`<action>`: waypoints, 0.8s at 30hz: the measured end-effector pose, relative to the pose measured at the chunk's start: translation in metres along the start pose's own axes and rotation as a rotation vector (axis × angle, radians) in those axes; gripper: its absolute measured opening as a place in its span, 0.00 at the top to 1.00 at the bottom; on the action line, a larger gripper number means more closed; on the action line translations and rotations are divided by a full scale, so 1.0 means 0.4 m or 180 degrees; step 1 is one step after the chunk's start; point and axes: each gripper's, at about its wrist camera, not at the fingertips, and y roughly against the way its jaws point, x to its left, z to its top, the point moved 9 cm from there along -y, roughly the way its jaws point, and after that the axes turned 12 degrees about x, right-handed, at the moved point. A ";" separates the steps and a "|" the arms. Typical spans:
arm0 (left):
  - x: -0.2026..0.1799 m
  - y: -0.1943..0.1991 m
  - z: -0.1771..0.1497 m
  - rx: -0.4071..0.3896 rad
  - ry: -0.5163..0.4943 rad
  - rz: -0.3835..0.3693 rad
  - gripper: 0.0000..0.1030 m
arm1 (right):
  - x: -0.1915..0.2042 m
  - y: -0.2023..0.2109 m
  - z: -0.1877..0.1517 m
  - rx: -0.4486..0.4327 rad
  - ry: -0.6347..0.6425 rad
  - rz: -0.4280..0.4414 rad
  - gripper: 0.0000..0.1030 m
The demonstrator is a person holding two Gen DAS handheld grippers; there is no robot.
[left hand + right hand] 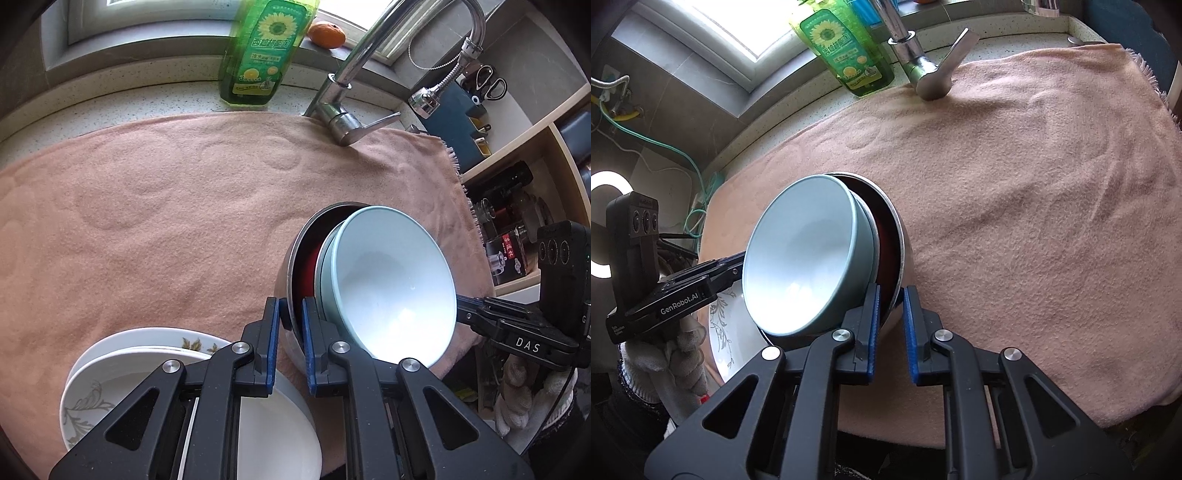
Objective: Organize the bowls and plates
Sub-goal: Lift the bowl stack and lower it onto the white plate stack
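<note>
A tilted nest of bowls hangs just above the pink towel (pixel 166 221): a steel bowl (pixel 290 266) with a red inside (pixel 307 271) holds pale blue bowls (pixel 391 280). My left gripper (pixel 291 308) is shut on the steel bowl's rim. From the opposite side my right gripper (pixel 891 297) is shut on the same steel rim (pixel 905 251), beside the blue bowls (pixel 805 258). A stack of white plates (pixel 110 369) with leaf patterns lies under the left gripper.
A chrome faucet (pixel 343 122) stands at the towel's far edge, with a green dish-soap bottle (pixel 258 55) and an orange (pixel 327 34) behind it. Shelves (pixel 517 206) with jars and tools stand at the right. A gloved hand (pixel 661 362) holds the left gripper.
</note>
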 end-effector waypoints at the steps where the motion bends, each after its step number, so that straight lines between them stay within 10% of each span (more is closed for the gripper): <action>1: -0.001 0.001 0.001 -0.0007 -0.0015 0.0015 0.90 | 0.001 -0.001 0.000 0.0002 0.0005 -0.0007 0.87; 24: 0.016 0.177 -0.021 -0.0440 -0.0025 0.0026 0.90 | 0.149 0.119 -0.007 -0.0268 0.0429 -0.0031 0.89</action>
